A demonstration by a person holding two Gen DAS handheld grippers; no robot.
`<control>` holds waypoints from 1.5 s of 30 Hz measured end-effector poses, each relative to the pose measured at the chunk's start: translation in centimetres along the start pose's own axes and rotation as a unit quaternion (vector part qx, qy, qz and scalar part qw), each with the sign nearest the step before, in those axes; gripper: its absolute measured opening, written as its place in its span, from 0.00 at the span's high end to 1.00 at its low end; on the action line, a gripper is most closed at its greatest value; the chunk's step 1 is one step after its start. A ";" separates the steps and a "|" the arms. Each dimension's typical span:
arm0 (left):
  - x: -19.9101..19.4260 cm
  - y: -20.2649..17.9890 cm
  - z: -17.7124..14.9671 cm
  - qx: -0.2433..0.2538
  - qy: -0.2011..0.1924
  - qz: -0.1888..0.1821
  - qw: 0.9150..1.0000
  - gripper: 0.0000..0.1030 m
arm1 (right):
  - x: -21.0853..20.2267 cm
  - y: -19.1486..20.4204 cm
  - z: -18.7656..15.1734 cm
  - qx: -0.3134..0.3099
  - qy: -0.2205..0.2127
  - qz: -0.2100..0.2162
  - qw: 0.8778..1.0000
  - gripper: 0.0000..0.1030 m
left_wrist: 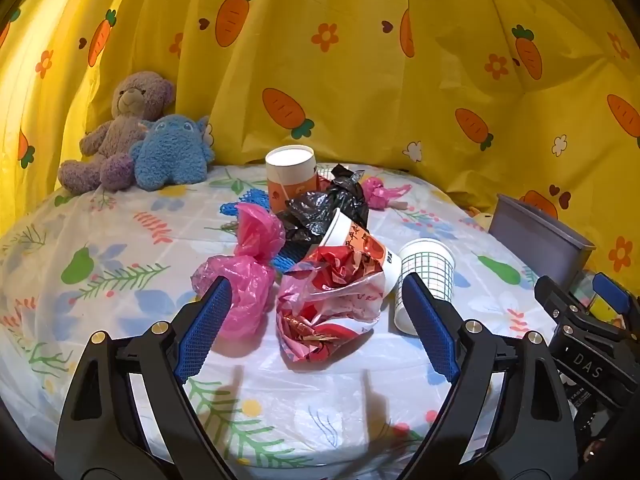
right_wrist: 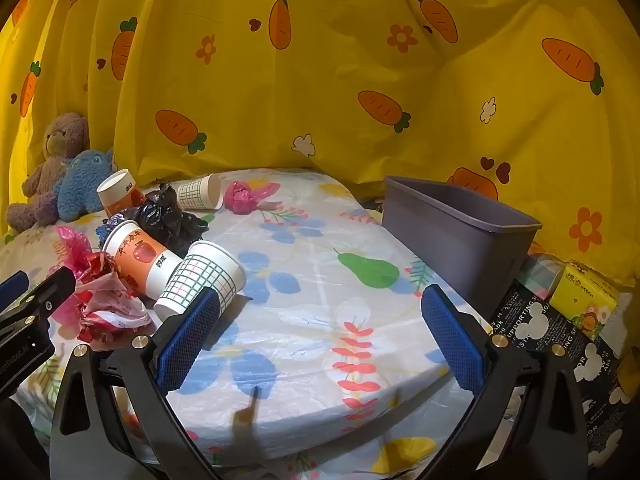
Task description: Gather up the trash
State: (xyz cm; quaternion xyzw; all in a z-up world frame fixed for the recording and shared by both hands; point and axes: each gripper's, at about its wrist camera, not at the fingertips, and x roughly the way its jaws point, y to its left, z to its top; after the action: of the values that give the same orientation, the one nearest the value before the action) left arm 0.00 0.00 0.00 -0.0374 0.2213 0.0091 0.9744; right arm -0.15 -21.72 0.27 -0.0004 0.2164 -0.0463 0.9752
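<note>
Trash lies heaped on the table: a crumpled red-and-white wrapper (left_wrist: pixel 330 300), pink plastic bags (left_wrist: pixel 244 280), a black bag (left_wrist: pixel 324 210), an orange-and-white cup on its side (left_wrist: pixel 360 246), a checked paper cup on its side (left_wrist: pixel 426 280) and an upright orange cup (left_wrist: pixel 291 176). My left gripper (left_wrist: pixel 316 316) is open and empty, its jaws on either side of the red wrapper. My right gripper (right_wrist: pixel 320 332) is open and empty above bare tablecloth, with the checked cup (right_wrist: pixel 202 280) by its left finger. The grey bin (right_wrist: pixel 460 232) stands at the table's right edge.
A brown teddy bear (left_wrist: pixel 120 128) and a blue plush toy (left_wrist: pixel 170 154) sit at the back left against the yellow carrot curtain. Another checked cup (right_wrist: pixel 200 192) and a pink bag (right_wrist: pixel 240 196) lie at the back. A yellow tissue pack (right_wrist: pixel 584 300) lies right of the bin.
</note>
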 end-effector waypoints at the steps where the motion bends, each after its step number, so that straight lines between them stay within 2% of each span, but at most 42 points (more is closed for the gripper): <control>1: 0.0 0.0 0.0 0.000 0.000 0.001 1.000 0.17 | 0.0 0.0 0.0 0.000 0.000 -0.001 1.000 0.05; 45: 0.0 0.2 0.1 -0.008 0.003 -0.002 1.000 0.17 | 0.1 -0.1 0.5 0.009 -0.002 0.002 1.000 0.05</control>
State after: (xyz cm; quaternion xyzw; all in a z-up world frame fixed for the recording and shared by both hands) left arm 0.04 0.17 0.03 -0.0457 0.2240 0.0084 0.9735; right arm 0.15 -21.82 0.71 0.0092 0.2144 -0.0461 0.9756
